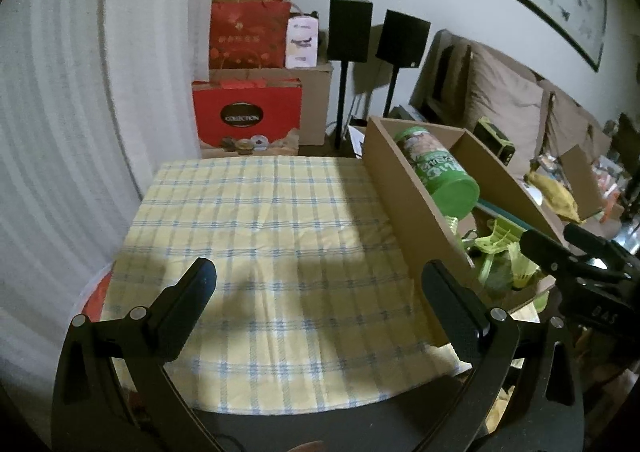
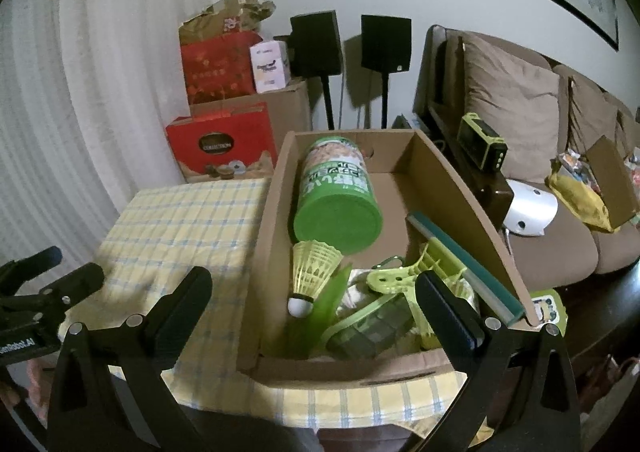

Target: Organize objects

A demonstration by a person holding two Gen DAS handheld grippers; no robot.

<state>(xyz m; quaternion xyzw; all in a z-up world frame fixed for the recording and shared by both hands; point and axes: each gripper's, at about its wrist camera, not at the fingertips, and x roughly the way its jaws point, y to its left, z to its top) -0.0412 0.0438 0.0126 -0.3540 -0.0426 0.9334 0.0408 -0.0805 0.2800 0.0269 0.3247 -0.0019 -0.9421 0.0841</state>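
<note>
A green canister [image 2: 334, 194] is lying on its side inside the cardboard box [image 2: 264, 252], its long axis running from the box's far wall toward the camera, with its green round end [image 2: 338, 222] facing the near side and tilted slightly up. Just below that end, a yellow shuttlecock [image 2: 310, 272] is standing nearly upright, its white cork [image 2: 300, 306] pointing down and its skirt opening upward, touching the canister's rim. To its right, lime-green plastic clips [image 2: 400, 276] and a clear lidded container [image 2: 368, 326] are crowding the box's near end, and a long teal strip [image 2: 464, 260] is leaning along the right wall, running front to back.

The box is sitting on the right part of the table, on a yellow checked cloth [image 1: 260, 232].

The right gripper [image 2: 314, 304] is hovering over the box's near end with its jaws spread wide, holding nothing. The left gripper [image 1: 320, 292] is hanging over the bare cloth left of the box, its jaws also spread wide and holding nothing.

Beyond the table, red gift boxes [image 1: 246, 112], two black speakers [image 1: 350, 30] and a brown sofa [image 2: 520, 112] are lining the wall.
</note>
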